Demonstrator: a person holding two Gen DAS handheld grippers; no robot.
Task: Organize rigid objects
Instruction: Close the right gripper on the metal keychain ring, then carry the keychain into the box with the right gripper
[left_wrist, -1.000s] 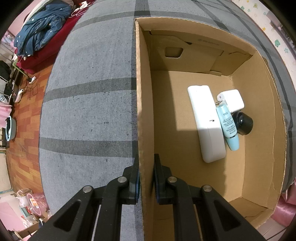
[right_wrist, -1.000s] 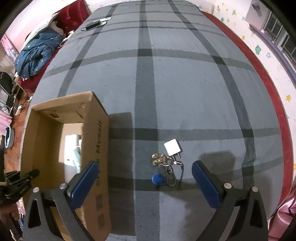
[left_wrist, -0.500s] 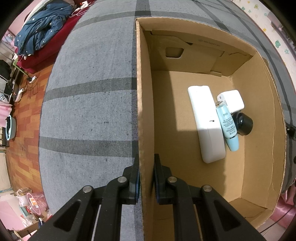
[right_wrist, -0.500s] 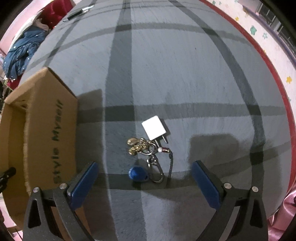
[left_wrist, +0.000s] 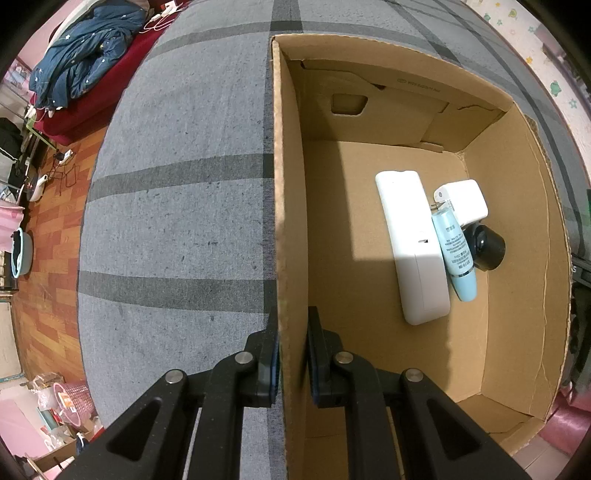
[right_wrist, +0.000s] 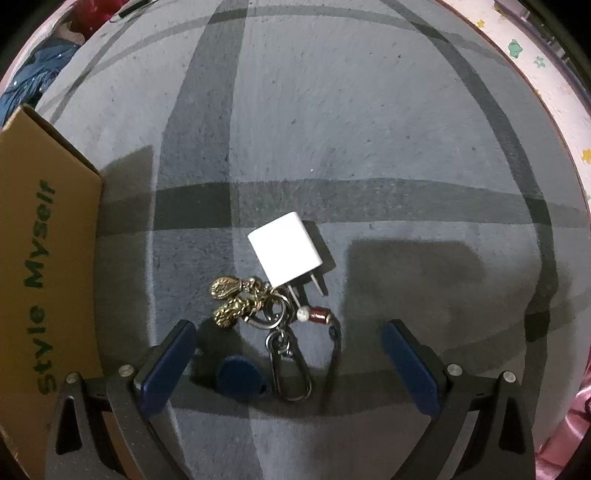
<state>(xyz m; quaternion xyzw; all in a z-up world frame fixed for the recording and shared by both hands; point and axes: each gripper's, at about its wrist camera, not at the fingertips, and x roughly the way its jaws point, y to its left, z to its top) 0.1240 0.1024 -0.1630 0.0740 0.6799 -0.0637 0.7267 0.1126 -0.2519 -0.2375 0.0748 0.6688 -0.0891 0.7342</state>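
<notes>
The left hand-held gripper (left_wrist: 291, 354) is clamped on the left wall of the box (left_wrist: 286, 221), one pad on each face of the cardboard. The box stands on a grey rug (left_wrist: 177, 206) with dark crossing stripes. On the box's floor, toward its right wall, lie a long white remote (left_wrist: 410, 247), a light blue tube (left_wrist: 456, 251) touching the remote's right edge, a white charger (left_wrist: 463, 199) at the tube's upper end, and a black cap (left_wrist: 485, 247) just right of the tube. The tube carries small print too fine to read, and a faint printed line on the box's far inner flap is also illegible. In the right wrist view, the box's outer wall (right_wrist: 40, 266) reads "Style Myself" in green letters. Right of the box, on the rug, a white plug adapter (right_wrist: 284, 251) lies with its prongs touching a keyring (right_wrist: 273, 317) that carries brass charms, a carabiner and a blue fob (right_wrist: 240, 376). The right hand-held gripper (right_wrist: 290, 365) hangs over the keyring with its fingers spread wide apart, holding nothing; the fob and carabiner lie between them.
</notes>
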